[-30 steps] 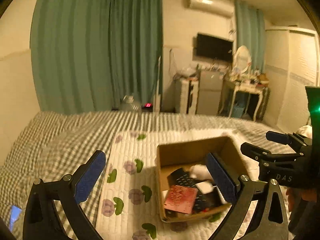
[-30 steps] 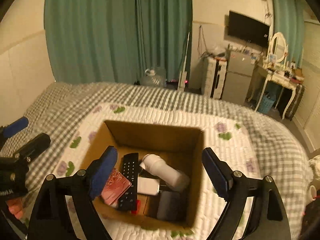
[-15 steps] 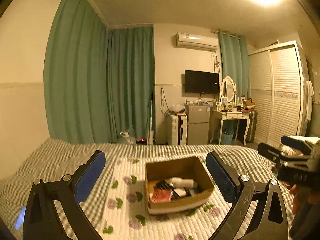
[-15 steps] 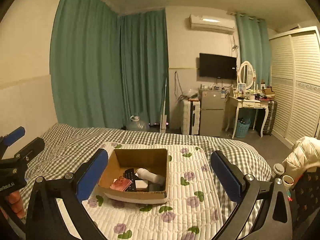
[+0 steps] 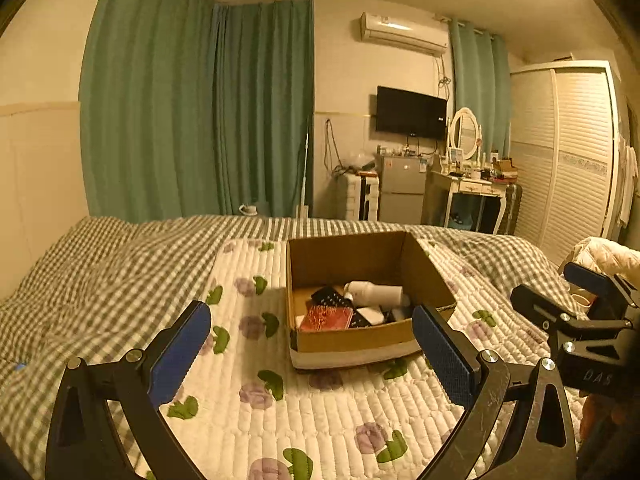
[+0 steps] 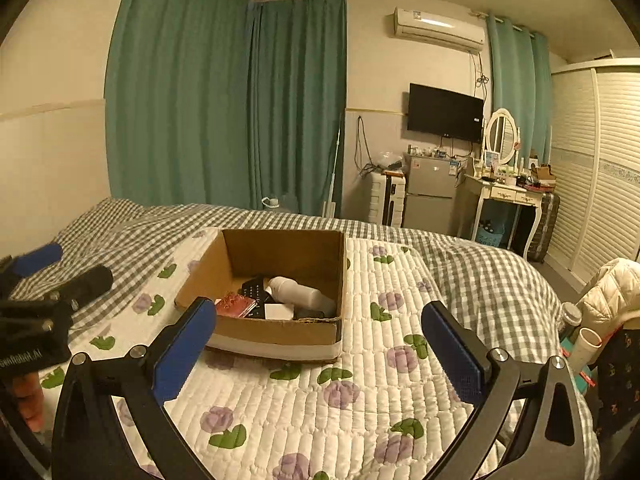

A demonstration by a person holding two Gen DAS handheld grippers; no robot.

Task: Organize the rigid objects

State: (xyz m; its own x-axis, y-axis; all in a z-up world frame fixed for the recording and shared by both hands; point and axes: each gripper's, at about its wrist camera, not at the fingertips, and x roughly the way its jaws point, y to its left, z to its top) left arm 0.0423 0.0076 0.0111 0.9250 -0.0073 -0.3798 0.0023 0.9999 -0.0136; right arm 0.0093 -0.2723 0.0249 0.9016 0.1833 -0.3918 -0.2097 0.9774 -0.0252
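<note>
An open cardboard box sits on a white quilted mat with purple flowers on the bed. It holds a white bottle, a black remote, a red patterned card and a small white block. My left gripper is open and empty, held in front of the box. My right gripper is open and empty, also in front of the box. Each gripper shows at the other view's edge.
The mat lies over a grey checked bedspread. Beyond the bed are green curtains, a small fridge, a dressing table and a louvred wardrobe. A white jacket and cups sit at the bed's right edge.
Both grippers drew back from close above the box, tilted up toward the room, then came part of the way back down toward it. Both stayed open and empty.
</note>
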